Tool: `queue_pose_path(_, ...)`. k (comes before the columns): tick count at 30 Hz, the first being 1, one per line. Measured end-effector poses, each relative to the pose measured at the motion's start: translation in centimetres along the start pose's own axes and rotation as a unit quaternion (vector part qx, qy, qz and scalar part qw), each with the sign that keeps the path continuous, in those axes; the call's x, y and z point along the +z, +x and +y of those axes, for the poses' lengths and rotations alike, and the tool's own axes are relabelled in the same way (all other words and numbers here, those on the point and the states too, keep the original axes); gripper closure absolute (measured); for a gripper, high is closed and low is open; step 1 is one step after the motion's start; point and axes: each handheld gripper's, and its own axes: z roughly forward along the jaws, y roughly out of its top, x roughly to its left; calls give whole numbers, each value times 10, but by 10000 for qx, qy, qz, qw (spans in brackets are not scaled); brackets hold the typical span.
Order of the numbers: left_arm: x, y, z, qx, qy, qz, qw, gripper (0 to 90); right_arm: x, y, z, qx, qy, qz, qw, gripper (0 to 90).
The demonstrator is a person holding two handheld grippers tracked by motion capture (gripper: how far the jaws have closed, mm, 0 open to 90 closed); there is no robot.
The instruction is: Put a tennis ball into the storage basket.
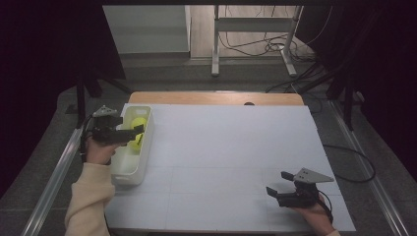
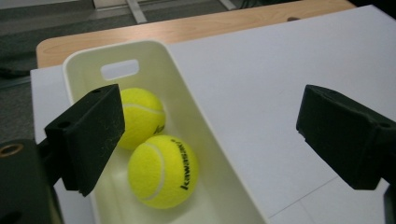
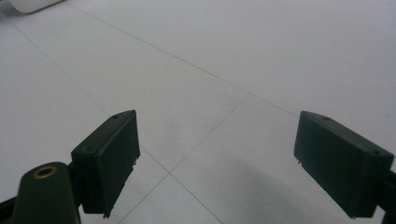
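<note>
White counter [image 1: 221, 147]; two tennis balls [image 2: 162, 171] in bin [image 2: 205, 140]: light, springy, fuzzy; grip across middle. Left gripper [image 2: 210, 140] and right gripper [image 3: 233, 163] open, empty.

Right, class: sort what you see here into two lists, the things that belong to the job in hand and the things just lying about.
In the job:
- left gripper, open over the bin
- white bin
- two tennis balls in it

Lying about:
- right gripper, open over the white table
- metal stand
- floor cables

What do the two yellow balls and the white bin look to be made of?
Tennis balls: fuzzy yellow felt, matte, with white seams and printed lettering. Bin: probably moulded plastic, smooth cream-white with a slight sheen, rounded corners and a cut-out handle.
</note>
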Motion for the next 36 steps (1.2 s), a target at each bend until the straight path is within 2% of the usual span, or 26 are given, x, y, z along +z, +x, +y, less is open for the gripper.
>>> queue_pose_path(3, -3, -5, 0, 80, -69, -165, 9998, 87, 0, 0, 0, -7, 1, 2, 10000, 149)
queue_pose_path(7, -4, -16, 0, 295, -80, -350, 9989, 85, 2, -2, 1, 6, -9, -11, 10000, 149)
queue_pose_path(12, -5, -27, -1, 418, -139, -514, 9977, 83, 4, -3, 2, 16, -6, 39, 10000, 149)
queue_pose_path(14, -7, -31, -1, 378, -218, -703, 9966, 83, 4, -2, 2, -3, -26, 55, 10000, 149)
queue_pose_path(18, -7, -38, -2, 402, -287, -746, 9960, 83, 4, -2, 2, 5, -29, 57, 10000, 149)
queue_pose_path(27, -2, -53, -11, 576, -195, -810, 9949, 84, -1, -1, 0, 24, -57, 25, 10000, 150)
queue_pose_path(32, -3, -63, -14, 686, -251, -913, 9931, 83, -2, -1, -1, 9, -50, 14, 10000, 150)
queue_pose_path(36, -2, -77, -19, 806, -244, -1045, 9910, 83, -2, 0, 0, -6, -78, 26, 10000, 150)
